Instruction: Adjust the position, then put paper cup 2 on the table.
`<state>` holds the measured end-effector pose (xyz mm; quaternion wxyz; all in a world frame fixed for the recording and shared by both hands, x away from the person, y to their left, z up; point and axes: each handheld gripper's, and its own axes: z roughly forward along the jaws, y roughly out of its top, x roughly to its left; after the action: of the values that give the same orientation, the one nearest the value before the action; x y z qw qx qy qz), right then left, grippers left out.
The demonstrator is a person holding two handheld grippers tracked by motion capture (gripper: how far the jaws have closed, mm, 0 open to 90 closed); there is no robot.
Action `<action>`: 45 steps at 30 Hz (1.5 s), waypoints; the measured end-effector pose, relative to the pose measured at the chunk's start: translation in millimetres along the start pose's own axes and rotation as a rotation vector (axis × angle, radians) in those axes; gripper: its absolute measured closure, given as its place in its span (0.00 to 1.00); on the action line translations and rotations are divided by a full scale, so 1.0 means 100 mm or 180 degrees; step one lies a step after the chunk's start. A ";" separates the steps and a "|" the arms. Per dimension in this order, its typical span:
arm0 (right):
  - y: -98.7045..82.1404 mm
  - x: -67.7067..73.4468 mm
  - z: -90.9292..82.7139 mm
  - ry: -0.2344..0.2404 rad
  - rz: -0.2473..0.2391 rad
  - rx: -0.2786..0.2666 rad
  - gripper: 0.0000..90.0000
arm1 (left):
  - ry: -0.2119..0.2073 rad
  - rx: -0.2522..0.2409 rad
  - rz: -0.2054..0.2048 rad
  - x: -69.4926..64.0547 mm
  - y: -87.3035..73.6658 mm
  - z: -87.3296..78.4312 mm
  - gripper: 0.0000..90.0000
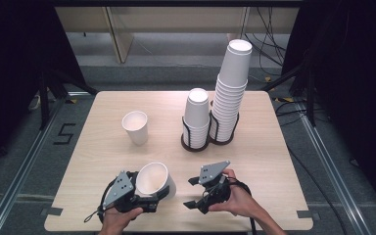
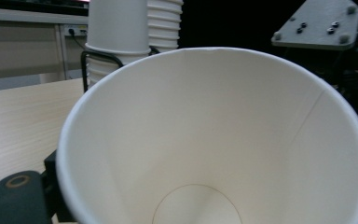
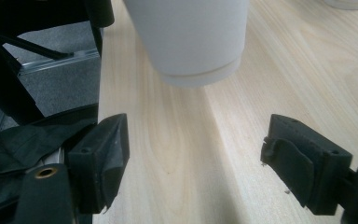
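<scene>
Left gripper (image 1: 162,192) clamps paper cup (image 1: 154,179); right gripper (image 1: 190,192) gapes.

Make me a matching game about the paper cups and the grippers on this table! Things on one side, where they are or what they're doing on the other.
Things:
1. left gripper
2. right gripper
3. single white paper cup standing upright
4. tallest stack of white paper cups

States:
A. alone on the light wooden table, left of the stacks
B. jaws open, nothing between them
C. in a black wire holder at the far right
D. closed on a tilted white paper cup

Pairs: 1-D, 2-B, 3-A, 4-C
</scene>
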<state>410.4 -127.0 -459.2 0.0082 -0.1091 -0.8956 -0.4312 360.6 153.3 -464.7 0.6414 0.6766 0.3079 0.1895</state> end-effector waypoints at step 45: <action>-0.26 -0.04 -0.16 -0.0408 0.0160 0.0026 0.22 | 0.1399 0.0366 0.0132 0.66 -0.05 -0.19 0.13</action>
<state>407.7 -156.1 -469.6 -0.0379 -0.1590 -0.8930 -0.4193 396.5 211.2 -476.4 0.5153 0.6608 0.4365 0.3276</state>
